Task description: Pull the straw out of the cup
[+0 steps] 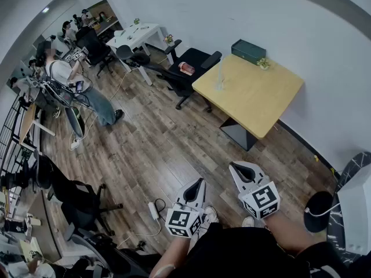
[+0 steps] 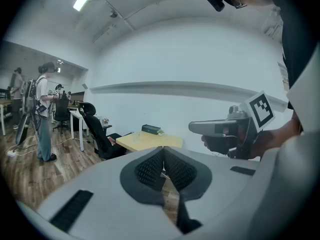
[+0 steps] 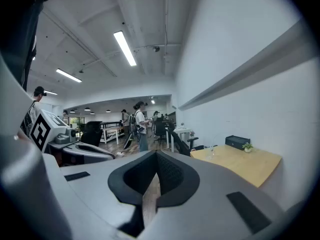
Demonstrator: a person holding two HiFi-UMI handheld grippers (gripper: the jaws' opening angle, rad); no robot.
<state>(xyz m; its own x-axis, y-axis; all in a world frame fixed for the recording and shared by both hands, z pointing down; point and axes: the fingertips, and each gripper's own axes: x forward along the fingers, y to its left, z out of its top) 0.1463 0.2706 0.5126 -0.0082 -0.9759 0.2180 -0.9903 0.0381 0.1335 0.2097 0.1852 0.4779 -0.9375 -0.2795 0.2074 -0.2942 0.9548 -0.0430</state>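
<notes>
1. Cup (image 1: 219,84), straw (image 1: 219,68) upright inside: stands on yellow surface (image 1: 255,100), near its left edge.
2. Left hand-held gripper (image 1: 200,182): clenched on nothing, hovers over wooden floor (image 1: 156,149), well apart from cup.
3. Right hand-held gripper (image 1: 233,166): likewise clenched, empty, just beside left one.

Bright, even light from ceiling tubes (image 3: 125,48); soft shadows, strong fisheye curvature, dark vignetted corners, slight softness.
</notes>
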